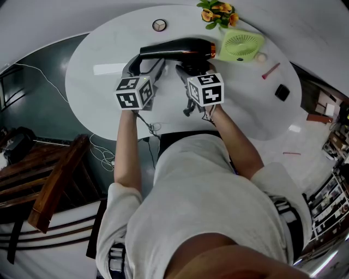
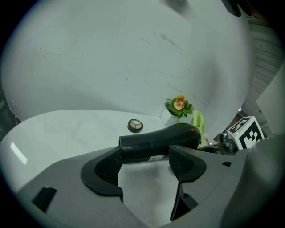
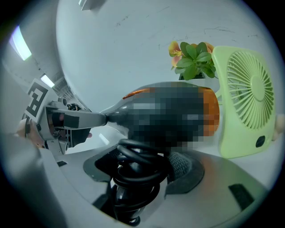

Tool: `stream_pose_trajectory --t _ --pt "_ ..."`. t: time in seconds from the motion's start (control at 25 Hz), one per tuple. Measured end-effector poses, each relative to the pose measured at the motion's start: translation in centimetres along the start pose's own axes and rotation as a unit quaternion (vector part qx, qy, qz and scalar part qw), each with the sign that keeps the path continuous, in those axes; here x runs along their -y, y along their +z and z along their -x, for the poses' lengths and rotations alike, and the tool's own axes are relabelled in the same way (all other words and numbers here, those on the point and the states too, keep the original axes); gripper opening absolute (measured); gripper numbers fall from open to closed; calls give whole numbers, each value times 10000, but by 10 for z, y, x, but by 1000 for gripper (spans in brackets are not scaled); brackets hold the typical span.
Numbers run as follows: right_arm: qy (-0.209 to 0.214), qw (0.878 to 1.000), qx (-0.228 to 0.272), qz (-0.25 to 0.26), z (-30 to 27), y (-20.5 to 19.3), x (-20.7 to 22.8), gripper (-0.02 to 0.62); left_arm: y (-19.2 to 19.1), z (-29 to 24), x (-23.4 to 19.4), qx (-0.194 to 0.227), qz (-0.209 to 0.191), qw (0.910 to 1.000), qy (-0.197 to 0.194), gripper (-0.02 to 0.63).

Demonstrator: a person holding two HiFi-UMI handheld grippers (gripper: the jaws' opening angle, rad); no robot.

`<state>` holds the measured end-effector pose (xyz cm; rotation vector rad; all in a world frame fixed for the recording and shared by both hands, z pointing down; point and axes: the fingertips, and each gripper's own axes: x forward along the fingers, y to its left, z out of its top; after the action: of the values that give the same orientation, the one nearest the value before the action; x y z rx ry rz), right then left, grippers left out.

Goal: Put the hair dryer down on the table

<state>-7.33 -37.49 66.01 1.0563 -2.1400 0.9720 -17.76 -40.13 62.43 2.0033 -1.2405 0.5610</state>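
Observation:
A black hair dryer [image 1: 174,49] with an orange rear end lies level over the white round table [image 1: 98,54], nozzle pointing left. My right gripper [image 1: 192,70] is shut on its handle, which has the black cord coiled round it [image 3: 133,169]. My left gripper [image 1: 145,65] stands open at the nozzle end. In the left gripper view the dryer barrel [image 2: 156,140] runs across just beyond the two pads [image 2: 109,167], with bare table between them. The right gripper view shows the dryer body [image 3: 118,115] close up and the left gripper [image 3: 67,122] at the nozzle tip.
A green desk fan [image 1: 241,43] and a small flower pot [image 1: 218,13] stand just right of the dryer's rear. A round compact [image 1: 159,24] lies behind it and a white strip [image 1: 109,69] to the left. A red pen [image 1: 270,71] and a black block [image 1: 282,92] lie right.

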Motion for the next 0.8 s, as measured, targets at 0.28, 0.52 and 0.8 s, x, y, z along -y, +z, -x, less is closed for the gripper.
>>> stream_pose_trajectory --t 0.28,0.52,0.8 --pt "-17 10000 -40 -23 -2 -2 2 298 -1 -3 0 -37 -10 10000 -10 337" --pt "-30 9999 -84 -66 -2 -5 4 299 -3 -6 0 -72 -2 10000 -29 338" --pt "-25 9999 -136 -82 -4 -6 4 299 -5 -8 -2 -104 53 9999 -18 337"
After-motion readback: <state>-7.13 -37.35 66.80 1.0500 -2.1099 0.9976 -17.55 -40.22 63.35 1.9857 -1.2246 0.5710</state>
